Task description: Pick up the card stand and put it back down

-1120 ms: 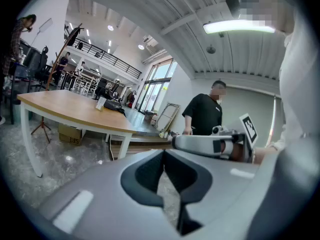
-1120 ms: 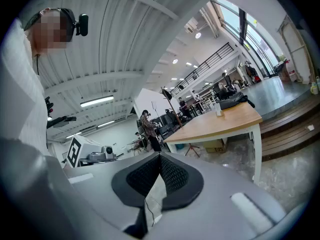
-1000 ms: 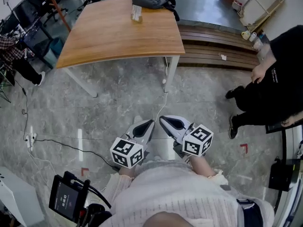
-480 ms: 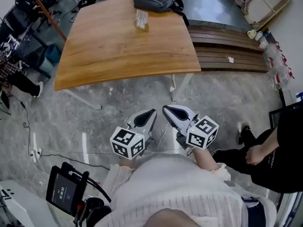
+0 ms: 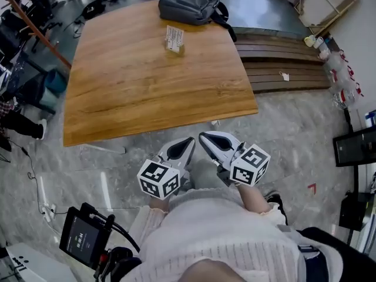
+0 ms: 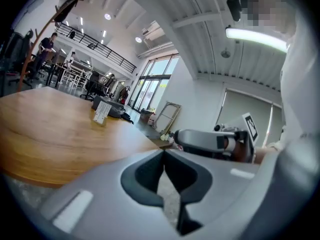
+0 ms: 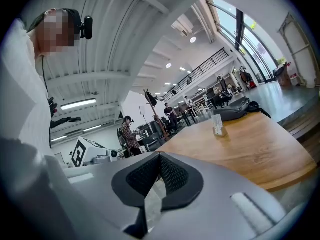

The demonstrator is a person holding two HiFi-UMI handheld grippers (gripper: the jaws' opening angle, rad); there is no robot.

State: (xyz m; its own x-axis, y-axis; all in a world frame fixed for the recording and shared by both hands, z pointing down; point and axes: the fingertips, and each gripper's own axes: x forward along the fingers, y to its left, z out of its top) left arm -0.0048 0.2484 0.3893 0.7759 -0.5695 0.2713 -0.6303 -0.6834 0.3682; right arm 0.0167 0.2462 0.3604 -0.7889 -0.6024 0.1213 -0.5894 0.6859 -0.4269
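The small white card stand on its little wooden block (image 5: pixel 174 40) sits on the far part of the brown wood-grain tabletop (image 5: pixel 147 98), just in front of a grey backpack (image 5: pixel 189 4) lying at the tabletop's far edge. Both tools are off the tabletop's near edge, over the floor, so well apart from the stand. The left tool (image 5: pixel 189 141) and the right tool (image 5: pixel 203 136) sit side by side with their tips angled in toward each other. The left tool's jaws are pressed together with nothing in them. Same deal on the right tool: closed up and empty.

The card stands upright. Its long edge runs roughly from the tabletop's far edge toward the near one, and the printed face looks out to the tabletop's left side.

Below the tabletop there's a grey marbled stone floor (image 5: pixel 88 169), with dark wooden slat steps (image 5: pixel 282 69) along the tabletop's right edge. The room is a big open hall with a high white ceiling, a railed mezzanine and desks beyond the tabletop's far-left corner.
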